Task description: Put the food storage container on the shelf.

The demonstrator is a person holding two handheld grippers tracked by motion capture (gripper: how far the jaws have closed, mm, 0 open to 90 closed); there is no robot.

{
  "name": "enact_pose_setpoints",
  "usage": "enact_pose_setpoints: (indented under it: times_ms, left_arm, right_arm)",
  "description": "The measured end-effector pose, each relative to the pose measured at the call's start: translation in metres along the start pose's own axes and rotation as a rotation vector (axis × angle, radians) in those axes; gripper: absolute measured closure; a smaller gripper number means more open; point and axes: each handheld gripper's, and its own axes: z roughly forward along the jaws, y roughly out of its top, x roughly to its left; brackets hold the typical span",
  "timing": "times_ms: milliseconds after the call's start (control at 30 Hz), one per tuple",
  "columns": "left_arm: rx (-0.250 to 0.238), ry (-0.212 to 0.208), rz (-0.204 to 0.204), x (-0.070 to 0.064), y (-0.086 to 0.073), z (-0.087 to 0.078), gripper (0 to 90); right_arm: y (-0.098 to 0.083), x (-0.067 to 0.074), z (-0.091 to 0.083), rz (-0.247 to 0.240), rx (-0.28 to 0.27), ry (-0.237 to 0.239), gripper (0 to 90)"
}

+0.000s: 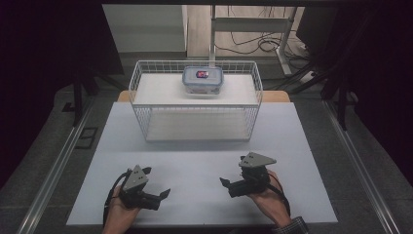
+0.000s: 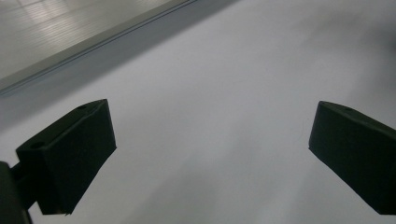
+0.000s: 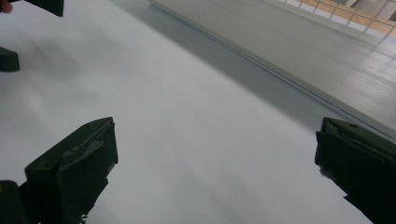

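High view first: both hands sit low at the near edge of the white counter [image 1: 204, 195], each holding a gripper lying roughly on its side, with the tips pointing in toward each other. The left gripper [image 1: 157, 184] has its jaws spread with nothing between them, and the right gripper [image 1: 233, 170] looks the same, wide apart and empty. The nearest thing to either one is a clear plastic container [image 1: 202, 80] with a snap-on lid, sitting on the top shelf of a white wire basket rack [image 1: 146, 126] at the far side of the counter, well apart from both grippers. Something small and red/dark is inside it; I can't tell what.

My guess on handling: the container is light, rigid and a bit slick, so pinching the smooth walls could slip. Gripping across the short sides just under the lid rim seems safest, and the rack's raised wire edge means lifting it up and over.

Left gripper view: two black jaws stand far apart over bare counter, with a strip of floor rail in the upper left corner. Nothing is held.

Right gripper view: same deal, jaws wide with worn pads and bare counter between them. The other gripper peeks in at the top left corner.
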Motion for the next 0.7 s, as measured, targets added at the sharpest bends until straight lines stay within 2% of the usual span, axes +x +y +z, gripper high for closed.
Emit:
enact_pose_setpoints:
  times_ms: [267, 700]
  left_arm:
    - [-0.014, 0.04, -0.012, 0.005, -0.006, -0.017, 0.1]
    - [-0.015, 0.103, -0.044, 0.017, -0.021, -0.042, 0.1]
  right_arm:
    - [-0.013, -0.005, -0.015, 0.018, 0.001, -0.032, 0.0]
    - [-0.035, -0.016, -0.042, 0.049, -0.01, -0.117, 0.0]
